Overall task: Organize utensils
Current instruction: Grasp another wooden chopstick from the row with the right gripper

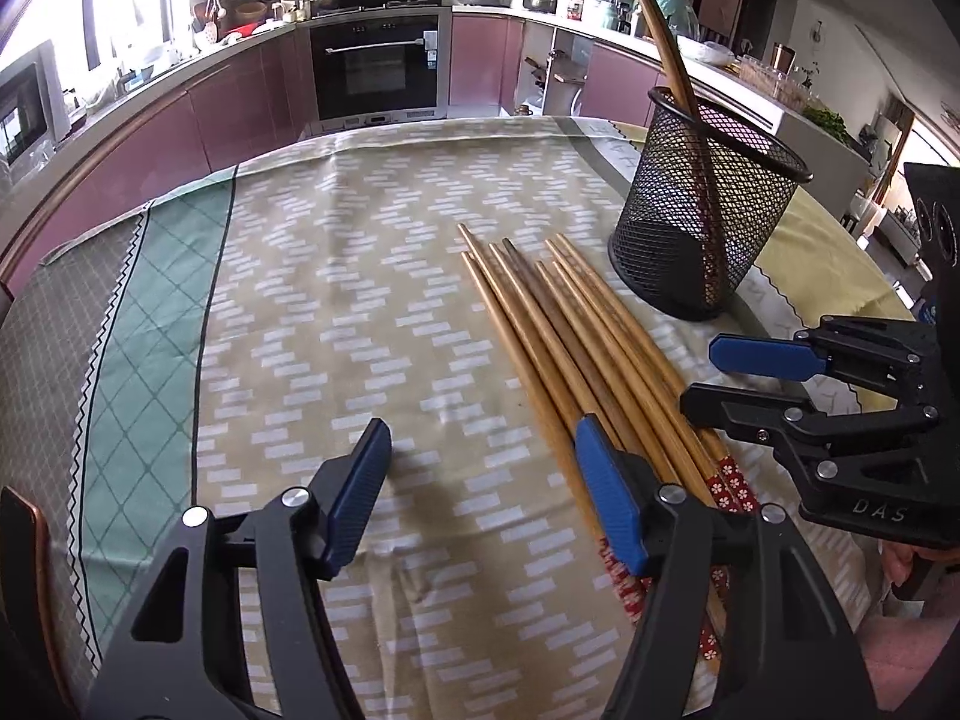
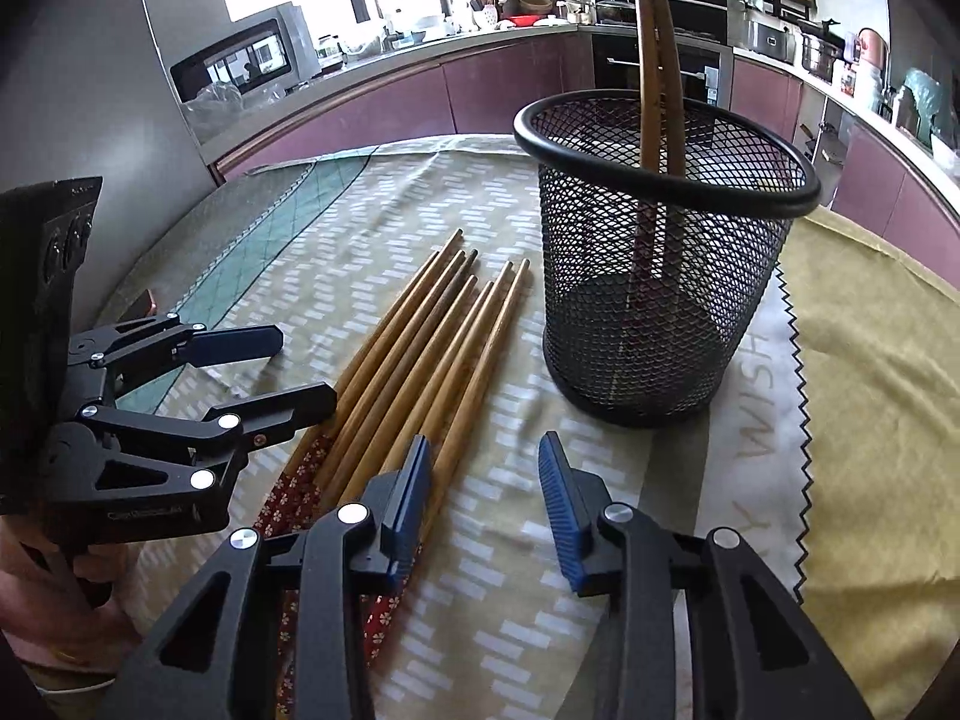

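Observation:
Several wooden chopsticks lie side by side on the tablecloth, their red flowered ends towards me. A black mesh holder stands upright just beyond them to the right, with two chopsticks leaning inside. My left gripper is open at the bundle's left side, its right finger over the leftmost sticks. My right gripper is open at the bundle's right side; its left finger is over the rightmost sticks, and its pads press on nothing.
A patterned tablecloth covers the table, with a yellow cloth under the holder's right side. A chair back shows at the near left edge. Kitchen counters and an oven run behind the table. A hand holds the left gripper.

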`<control>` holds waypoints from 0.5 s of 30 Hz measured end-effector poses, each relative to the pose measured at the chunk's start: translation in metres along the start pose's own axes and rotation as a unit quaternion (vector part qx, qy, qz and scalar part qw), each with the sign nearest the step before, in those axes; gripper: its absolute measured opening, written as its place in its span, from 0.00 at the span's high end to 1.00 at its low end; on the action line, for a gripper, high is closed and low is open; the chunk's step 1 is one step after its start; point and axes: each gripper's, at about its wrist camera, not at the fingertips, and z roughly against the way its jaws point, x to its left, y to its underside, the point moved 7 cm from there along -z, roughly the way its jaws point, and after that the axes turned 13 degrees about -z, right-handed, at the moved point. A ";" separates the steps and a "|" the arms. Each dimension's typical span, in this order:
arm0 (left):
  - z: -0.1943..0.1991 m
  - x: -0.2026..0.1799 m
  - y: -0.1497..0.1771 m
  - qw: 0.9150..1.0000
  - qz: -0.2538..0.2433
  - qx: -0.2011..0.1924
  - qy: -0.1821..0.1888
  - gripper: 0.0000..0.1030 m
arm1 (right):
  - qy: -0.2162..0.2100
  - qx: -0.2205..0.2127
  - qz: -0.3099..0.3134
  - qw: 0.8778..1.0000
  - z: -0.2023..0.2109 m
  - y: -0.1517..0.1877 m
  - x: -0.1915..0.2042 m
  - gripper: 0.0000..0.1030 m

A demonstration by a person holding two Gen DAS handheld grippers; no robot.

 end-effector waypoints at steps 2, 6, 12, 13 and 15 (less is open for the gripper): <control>0.000 0.000 0.000 1.000 -0.002 0.000 0.000 0.39 | 0.012 0.001 0.005 1.000 -0.002 -0.001 0.000 0.71; -0.003 0.001 0.000 1.000 -0.001 0.005 0.000 0.42 | 0.016 0.001 0.007 1.000 -0.004 -0.002 0.000 0.74; -0.008 0.002 -0.003 1.000 -0.015 0.012 -0.021 0.49 | 0.024 -0.002 0.009 1.000 -0.010 -0.007 0.005 0.74; -0.009 0.002 -0.005 1.000 -0.015 0.013 -0.022 0.49 | 0.026 -0.003 0.009 1.000 -0.011 -0.008 0.005 0.74; -0.011 0.003 -0.007 1.000 -0.013 0.012 -0.025 0.53 | 0.031 -0.006 0.008 0.999 -0.013 -0.010 0.006 0.76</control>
